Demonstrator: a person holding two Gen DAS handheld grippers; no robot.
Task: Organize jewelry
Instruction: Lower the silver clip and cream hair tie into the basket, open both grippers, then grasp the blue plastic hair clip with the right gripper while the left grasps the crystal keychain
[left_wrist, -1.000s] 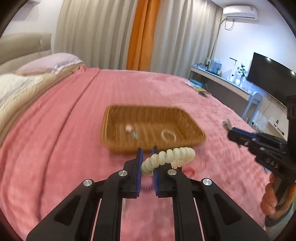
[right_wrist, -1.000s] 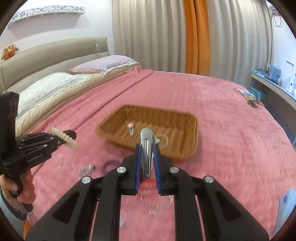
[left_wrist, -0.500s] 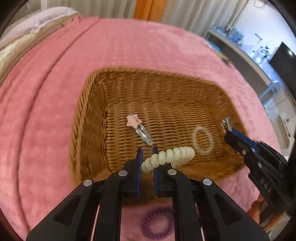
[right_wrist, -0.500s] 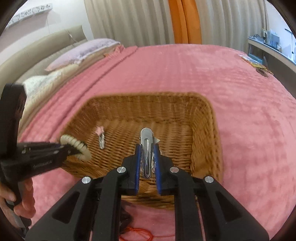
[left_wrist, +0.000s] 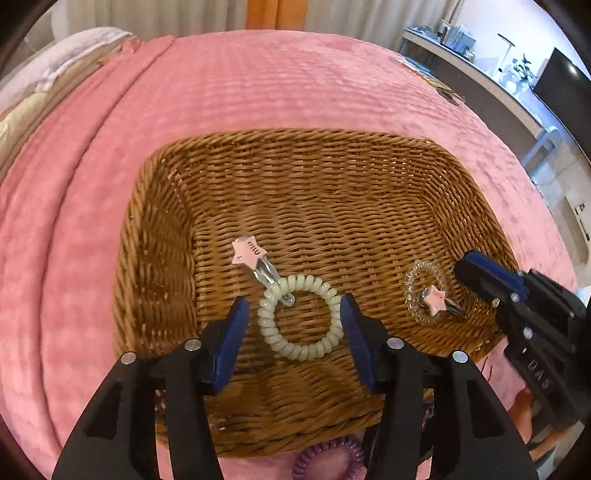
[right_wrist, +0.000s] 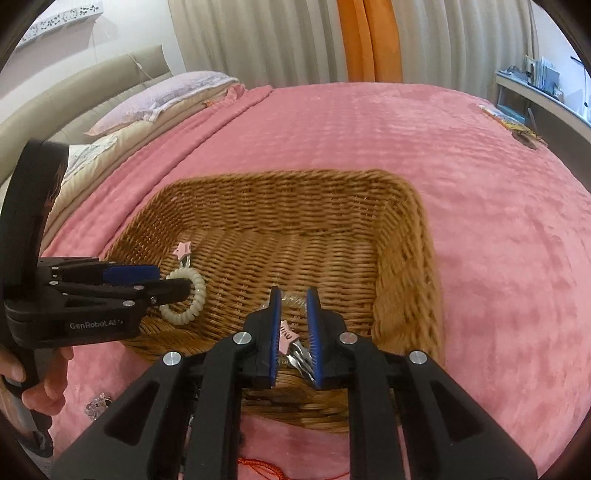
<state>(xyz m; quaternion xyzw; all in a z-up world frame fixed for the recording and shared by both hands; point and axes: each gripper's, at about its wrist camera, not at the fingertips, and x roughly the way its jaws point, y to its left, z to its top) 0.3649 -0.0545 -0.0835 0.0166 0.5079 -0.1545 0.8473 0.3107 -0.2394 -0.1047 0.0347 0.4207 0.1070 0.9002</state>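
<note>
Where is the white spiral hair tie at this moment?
In the left wrist view the white spiral hair tie lies on the basket floor between the open left gripper fingers, overlapping the metal end of a pink star clip.

a bed is being covered by a pink blanket (left_wrist: 258, 85), and the things are being carried on it. a wicker basket (left_wrist: 155, 258) is being borne directly on the blanket. a purple coil hair tie (left_wrist: 328, 458) is being left on the blanket just beside the basket's near rim. a small clear trinket (right_wrist: 98, 404) and a red string (right_wrist: 266, 467) are also being left on the blanket near the basket. pillows (right_wrist: 162, 96) are being kept at the head of the bed, well apart.
</note>
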